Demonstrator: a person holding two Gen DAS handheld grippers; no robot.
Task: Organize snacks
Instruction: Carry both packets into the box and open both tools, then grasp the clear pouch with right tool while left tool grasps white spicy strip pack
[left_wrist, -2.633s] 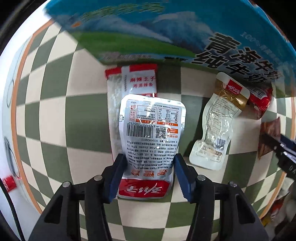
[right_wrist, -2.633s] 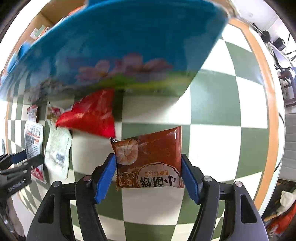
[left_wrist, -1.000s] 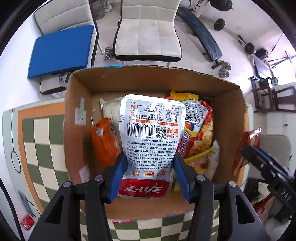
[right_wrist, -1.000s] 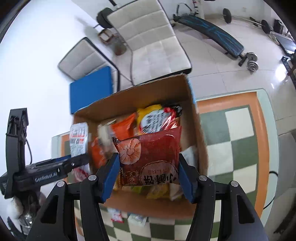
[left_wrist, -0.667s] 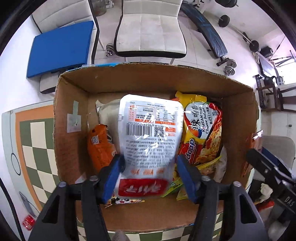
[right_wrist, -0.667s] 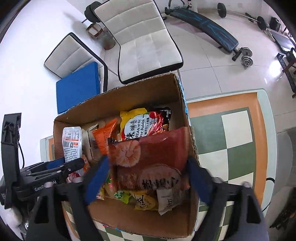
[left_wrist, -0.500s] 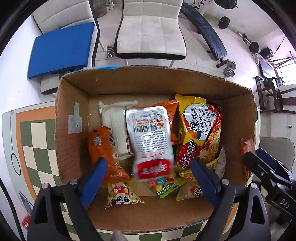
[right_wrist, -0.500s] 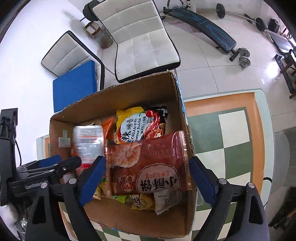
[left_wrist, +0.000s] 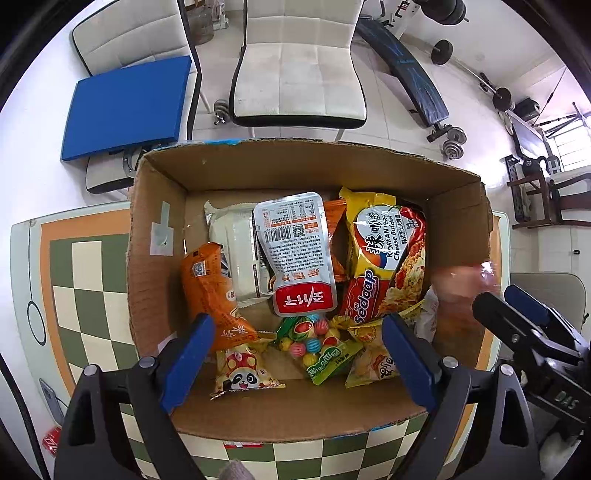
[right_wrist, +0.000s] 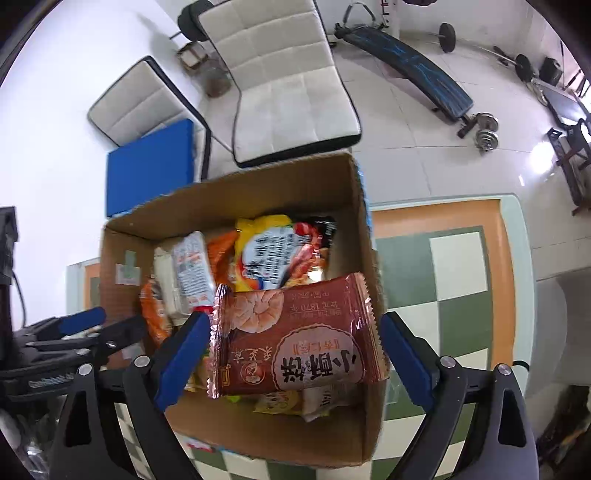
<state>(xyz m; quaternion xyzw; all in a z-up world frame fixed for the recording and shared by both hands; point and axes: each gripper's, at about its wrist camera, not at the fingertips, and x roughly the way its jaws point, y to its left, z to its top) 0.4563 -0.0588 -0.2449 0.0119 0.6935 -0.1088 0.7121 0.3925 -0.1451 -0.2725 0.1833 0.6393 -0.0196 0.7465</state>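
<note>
Over box (left_wrist: 236, 166) on checkered bench (left_wrist: 85, 280): left gripper (left_wrist: 295, 354), spread wide, holding nothing. Silver pouch (left_wrist: 297, 254) lying loose inside, atop white pack (left_wrist: 232, 240), beside noodle packet (left_wrist: 384, 262) and orange bag (left_wrist: 210, 295). Right gripper (right_wrist: 291, 354), likewise wide apart, gripping nothing. Brown shrimp packet (right_wrist: 295, 332) between its blue pads, clear of both, over box's right side.

Matt cardboard box (left_wrist: 155, 280), seemingly foil pouch (left_wrist: 295, 251)

Red-brown snack packet (left_wrist: 460, 275) a mere blur at the cardboard box's (left_wrist: 458, 206) right wall.
</note>
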